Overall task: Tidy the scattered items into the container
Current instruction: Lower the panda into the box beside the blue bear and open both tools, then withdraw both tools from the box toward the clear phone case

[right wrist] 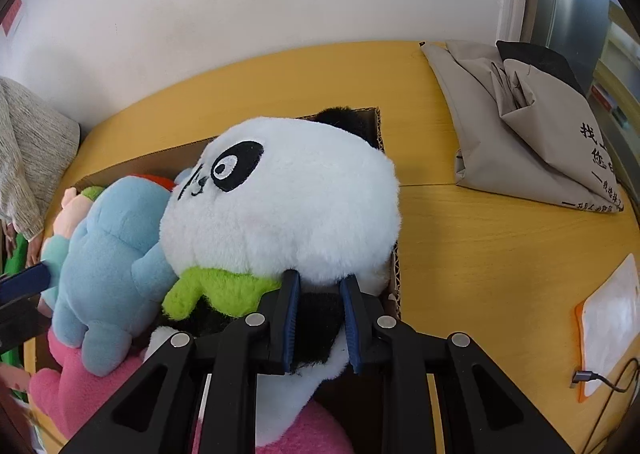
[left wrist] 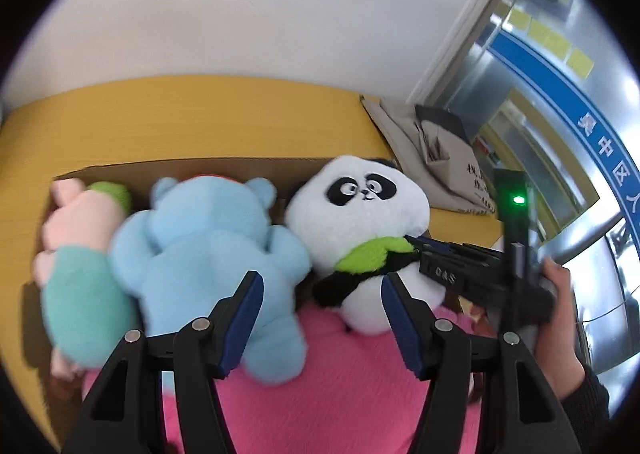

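A cardboard box (left wrist: 224,170) on the yellow table holds several plush toys. The panda plush (left wrist: 360,210) with a green scarf sits upright at the box's right end, on a pink plush (left wrist: 320,394). A light blue plush (left wrist: 208,254) lies beside it, and a pink-and-teal plush (left wrist: 76,254) at the left. My right gripper (right wrist: 320,286) is shut on the panda's (right wrist: 288,206) black arm below its head; it also shows in the left wrist view (left wrist: 416,244). My left gripper (left wrist: 322,290) is open and empty, above the pink plush between the blue plush and the panda.
A folded grey paper bag (right wrist: 532,134) lies on the table (right wrist: 500,254) at the back right. A white pad with orange edge (right wrist: 608,326) and a cable (right wrist: 600,378) lie at the right. A white wall stands behind. A person's grey sleeve (right wrist: 28,150) is at the left.
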A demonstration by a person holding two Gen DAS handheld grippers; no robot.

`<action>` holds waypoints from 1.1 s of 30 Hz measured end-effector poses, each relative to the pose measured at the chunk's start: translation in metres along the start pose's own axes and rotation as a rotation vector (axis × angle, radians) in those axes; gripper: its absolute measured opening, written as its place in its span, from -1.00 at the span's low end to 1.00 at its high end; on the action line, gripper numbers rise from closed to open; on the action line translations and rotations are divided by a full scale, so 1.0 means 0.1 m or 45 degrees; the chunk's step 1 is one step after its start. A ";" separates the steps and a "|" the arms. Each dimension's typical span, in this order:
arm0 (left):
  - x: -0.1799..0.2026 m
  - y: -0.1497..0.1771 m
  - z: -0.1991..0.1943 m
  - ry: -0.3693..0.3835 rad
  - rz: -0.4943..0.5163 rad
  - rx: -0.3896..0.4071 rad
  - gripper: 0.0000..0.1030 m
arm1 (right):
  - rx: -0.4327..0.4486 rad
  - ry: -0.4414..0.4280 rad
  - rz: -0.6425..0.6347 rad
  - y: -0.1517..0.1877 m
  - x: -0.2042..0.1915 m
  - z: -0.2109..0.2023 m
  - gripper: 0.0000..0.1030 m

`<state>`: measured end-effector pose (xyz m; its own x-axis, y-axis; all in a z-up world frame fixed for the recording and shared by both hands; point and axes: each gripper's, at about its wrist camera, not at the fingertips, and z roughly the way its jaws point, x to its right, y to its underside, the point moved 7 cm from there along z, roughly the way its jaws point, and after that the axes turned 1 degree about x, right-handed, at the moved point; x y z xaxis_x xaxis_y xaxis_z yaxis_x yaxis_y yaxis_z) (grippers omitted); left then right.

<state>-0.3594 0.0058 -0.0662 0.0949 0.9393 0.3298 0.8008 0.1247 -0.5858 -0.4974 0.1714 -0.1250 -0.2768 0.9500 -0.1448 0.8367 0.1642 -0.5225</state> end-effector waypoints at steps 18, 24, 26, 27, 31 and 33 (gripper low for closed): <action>-0.50 1.50 -2.02 -0.432 0.129 0.323 0.54 | 0.480 -0.127 0.010 1.08 -0.24 -2.20 0.99; -0.30 1.89 -2.27 -0.462 0.141 0.431 0.54 | 0.494 -0.073 -0.185 1.72 -0.78 -2.56 0.99; -0.28 2.03 -2.35 -0.425 0.112 0.466 0.54 | 0.500 -0.065 -0.207 1.91 -0.89 -2.60 0.99; -0.27 2.07 -2.38 -0.405 0.101 0.473 0.54 | 0.501 -0.062 -0.208 2.00 -0.93 -2.60 0.99; -0.29 2.18 -2.40 -0.369 0.047 0.472 0.54 | 0.511 0.010 -0.181 2.29 -1.00 -2.61 0.99; -0.32 2.23 -2.40 -0.371 0.018 0.473 0.54 | 0.521 0.109 -0.180 2.38 -0.99 -2.59 0.99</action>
<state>-0.0418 -0.0730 -0.0293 -0.1085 0.9856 0.1294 0.5295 0.1675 -0.8316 -0.1483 0.1853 -0.0180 -0.3210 0.9470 0.0132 0.5326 0.1920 -0.8243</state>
